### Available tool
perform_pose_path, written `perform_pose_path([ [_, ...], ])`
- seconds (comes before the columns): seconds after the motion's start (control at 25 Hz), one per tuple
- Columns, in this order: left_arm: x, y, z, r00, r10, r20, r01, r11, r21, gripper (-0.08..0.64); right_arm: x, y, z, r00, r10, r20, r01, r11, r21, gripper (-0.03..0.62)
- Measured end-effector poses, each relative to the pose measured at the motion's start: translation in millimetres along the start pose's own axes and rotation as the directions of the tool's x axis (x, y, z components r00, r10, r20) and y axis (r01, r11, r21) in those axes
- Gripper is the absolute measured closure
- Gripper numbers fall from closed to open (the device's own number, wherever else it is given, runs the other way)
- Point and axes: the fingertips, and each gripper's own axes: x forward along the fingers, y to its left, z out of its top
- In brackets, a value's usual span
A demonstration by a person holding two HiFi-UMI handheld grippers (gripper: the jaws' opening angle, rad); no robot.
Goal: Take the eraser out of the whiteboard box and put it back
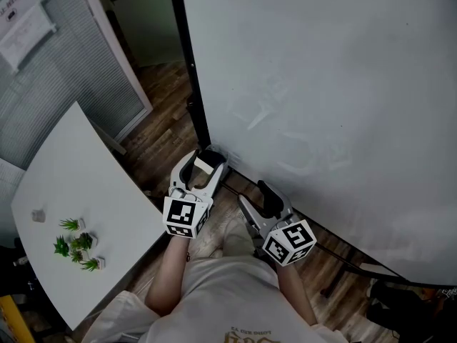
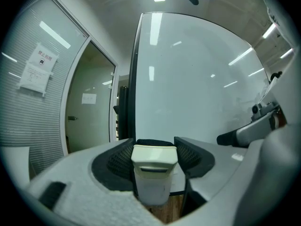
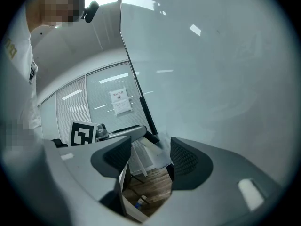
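A cream-white eraser [image 2: 154,171] sits upright between the dark pads of my left gripper [image 2: 154,155], which is shut on it. In the head view the left gripper [image 1: 204,158] holds the eraser [image 1: 203,166] low down, close to the bottom left corner of the big whiteboard [image 1: 321,91]. My right gripper [image 1: 255,199] hangs just to the right of it, also in front of the board's lower edge. Its jaws stand open around nothing [image 3: 150,157]. I cannot make out the whiteboard box in any view.
A white table [image 1: 64,213] with small green plants [image 1: 77,245] stands at the left. Behind it are a blind-covered glass partition [image 1: 50,70] and a doorway [image 1: 146,20]. The floor is wood [image 1: 168,134]. The whiteboard's dark frame edge [image 1: 191,84] runs down to the floor.
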Motion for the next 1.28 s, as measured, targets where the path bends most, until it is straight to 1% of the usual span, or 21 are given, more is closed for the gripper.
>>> perform_pose_path([
  [0.52,-13,-2,12,0.999,0.014,0.034,-0.013,1.000,-0.015,0.293,-12,-4,7,0.999,-0.022,0.031,0.022,1.000,-0.004,0.328],
  [1.0,-26,-6,28,0.997,0.012,0.074,-0.013,1.000,0.002,0.293,-15,2,9,0.999,-0.017,0.034,0.018,1.000,-0.020,0.328],
  [1.28,-38,-8,38,0.994,0.019,0.105,-0.019,1.000,-0.007,0.294,-21,8,9,0.999,-0.012,0.039,0.013,1.000,-0.024,0.328],
])
